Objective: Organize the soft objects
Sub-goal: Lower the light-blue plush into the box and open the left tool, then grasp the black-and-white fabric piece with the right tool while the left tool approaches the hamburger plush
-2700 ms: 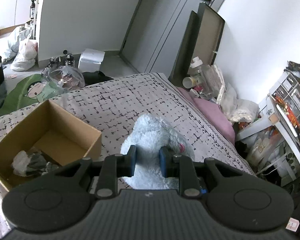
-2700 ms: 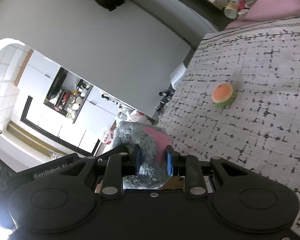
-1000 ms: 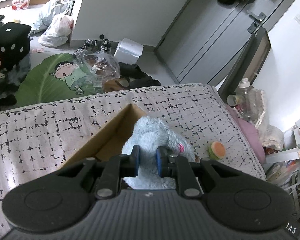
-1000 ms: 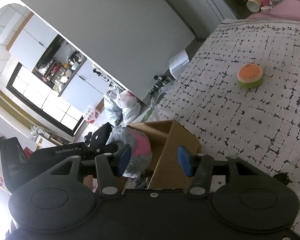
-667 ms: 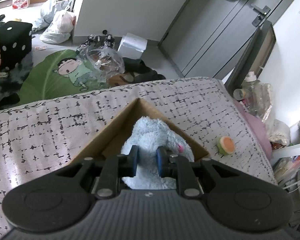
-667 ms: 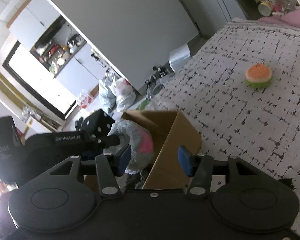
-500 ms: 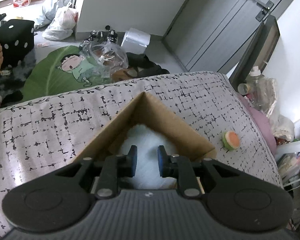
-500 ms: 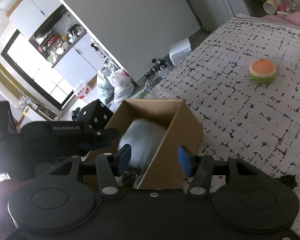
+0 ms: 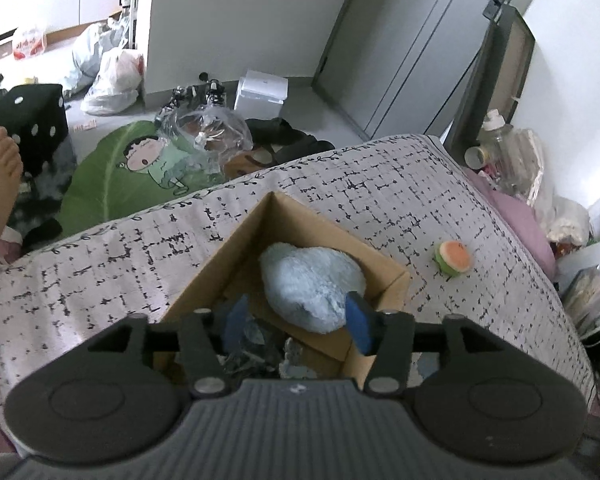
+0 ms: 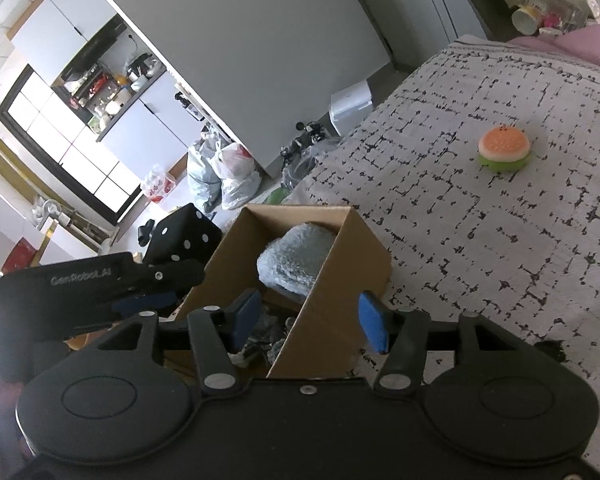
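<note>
The left gripper [image 9: 296,320] has just spread apart, dropping the plush toy [image 9: 312,288] into the cardboard box [image 9: 388,276]; right gripper [image 10: 308,320] also apart, burger toy [image 9: 453,258] beside the box remains

Both wrist views look down, close, sharing one cardboard box [image 9: 384,280] [image 10: 332,312] — left steeper.

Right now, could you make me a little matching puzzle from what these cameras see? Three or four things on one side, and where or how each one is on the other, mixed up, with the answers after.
Things:
1. blue plush toy
2. burger-shaped squishy
3. left gripper
4. cardboard box

Places or states:
A. open, holding nothing, above the box
B. lying loose on the patterned bedspread, outside the box
C. standing open-topped on the bedspread
D. lying inside the box

Pairs: 1-D, 2-B, 3-A, 4-C
</note>
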